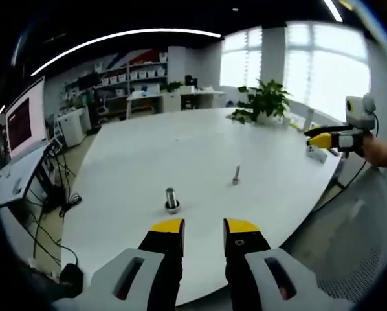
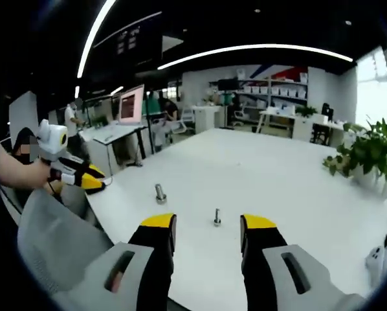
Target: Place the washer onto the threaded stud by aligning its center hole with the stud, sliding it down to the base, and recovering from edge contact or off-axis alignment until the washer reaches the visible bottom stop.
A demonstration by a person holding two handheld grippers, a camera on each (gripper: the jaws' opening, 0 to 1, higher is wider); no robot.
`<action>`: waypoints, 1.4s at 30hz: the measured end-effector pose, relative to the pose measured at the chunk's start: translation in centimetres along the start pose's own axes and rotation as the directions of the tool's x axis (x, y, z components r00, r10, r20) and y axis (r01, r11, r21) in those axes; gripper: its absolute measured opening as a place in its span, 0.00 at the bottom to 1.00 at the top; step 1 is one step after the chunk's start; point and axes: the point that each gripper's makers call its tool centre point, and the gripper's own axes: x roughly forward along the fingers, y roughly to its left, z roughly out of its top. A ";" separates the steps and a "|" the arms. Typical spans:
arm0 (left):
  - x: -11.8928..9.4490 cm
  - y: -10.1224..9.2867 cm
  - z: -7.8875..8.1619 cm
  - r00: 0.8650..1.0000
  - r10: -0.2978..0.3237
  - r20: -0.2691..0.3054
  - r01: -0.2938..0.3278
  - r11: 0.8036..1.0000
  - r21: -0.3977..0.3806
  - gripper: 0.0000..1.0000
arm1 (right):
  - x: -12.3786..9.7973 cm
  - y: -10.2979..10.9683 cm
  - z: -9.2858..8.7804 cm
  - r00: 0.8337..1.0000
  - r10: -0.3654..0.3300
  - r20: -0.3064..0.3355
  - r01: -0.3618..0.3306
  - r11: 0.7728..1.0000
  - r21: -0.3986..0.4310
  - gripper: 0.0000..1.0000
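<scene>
Left gripper view — stud (image 1: 172, 199), empty tool (image 1: 204, 227)

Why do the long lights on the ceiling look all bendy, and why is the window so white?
In the left gripper view the fisheye lens curves the ceiling light strip, and the windows are washed out by daylight, so nothing outside shows. In the right gripper view the light strips bend too, and the white table looks evenly lit, with only small shadows by the two studs.
</scene>
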 end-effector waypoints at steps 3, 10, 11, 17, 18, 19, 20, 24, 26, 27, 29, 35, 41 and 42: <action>0.0 -0.2 0.5 0.999 -0.022 0.025 0.023 0.999 -0.025 0.22 | -1.0 -0.6 -0.2 0.999 -0.035 0.023 0.034 0.999 0.023 0.42; -0.2 -1.0 1.2 0.997 -0.042 0.057 0.042 0.999 0.012 0.22 | -1.3 -0.6 0.2 0.995 -0.077 0.068 0.082 0.994 -0.077 0.40; -0.2 -1.0 1.2 0.998 -0.039 0.056 0.038 0.999 0.012 0.22 | -1.2 -0.4 0.1 0.995 -0.067 0.067 0.073 0.994 -0.081 0.40; 0.0 -1.5 1.5 0.994 -0.073 0.077 0.073 0.997 -0.003 0.22 | -0.7 0.6 -1.1 1.000 -0.028 0.010 0.029 0.989 -0.144 0.38; 0.0 -1.7 1.6 0.994 -0.076 0.077 0.076 0.997 0.004 0.22 | -0.7 0.5 -1.1 0.999 -0.031 0.010 0.032 0.989 -0.145 0.38; 0.0 -1.7 1.6 0.994 -0.077 0.076 0.077 0.997 0.008 0.22 | -0.7 0.4 -1.1 0.999 -0.032 0.011 0.034 0.989 -0.145 0.38; 0.1 -2.0 1.6 0.994 -0.082 0.071 0.081 0.997 0.013 0.22 | -0.8 0.3 -1.0 0.999 -0.037 0.010 0.038 0.990 -0.139 0.38; 0.1 -2.1 1.4 0.994 -0.087 0.069 0.085 0.996 0.020 0.22 | -0.9 -0.1 -1.5 0.999 -0.054 0.003 0.053 0.991 -0.125 0.39; 0.1 -2.2 1.5 0.993 -0.095 0.074 0.094 0.995 0.018 0.22 | -0.9 -0.2 -1.4 0.998 -0.056 0.009 0.057 0.990 -0.127 0.39; 0.1 -2.1 1.6 0.993 -0.091 0.077 0.090 0.996 0.022 0.22 | -0.9 -0.1 -1.2 0.998 -0.056 0.015 0.058 0.990 -0.129 0.39; 0.0 -1.9 1.6 0.993 -0.082 0.082 0.082 0.997 0.006 0.22 | -0.9 0.0 -1.2 0.998 -0.057 0.015 0.059 0.988 -0.143 0.39; 0.0 -2.0 1.6 0.994 -0.076 0.081 0.076 0.997 0.005 0.22 | -0.8 0.0 -1.8 0.999 -0.049 -0.013 0.047 0.989 -0.142 0.39; 0.0 -2.0 2.1 0.993 -0.072 0.095 0.072 0.997 0.007 0.23 | -0.9 -0.2 -1.6 0.999 -0.049 -0.006 0.048 0.989 -0.143 0.39; -0.1 -1.9 2.0 0.993 -0.066 0.098 0.065 0.998 0.005 0.23 | -0.9 -0.2 -1.6 0.999 -0.049 -0.004 0.048 0.988 -0.144 0.39</action>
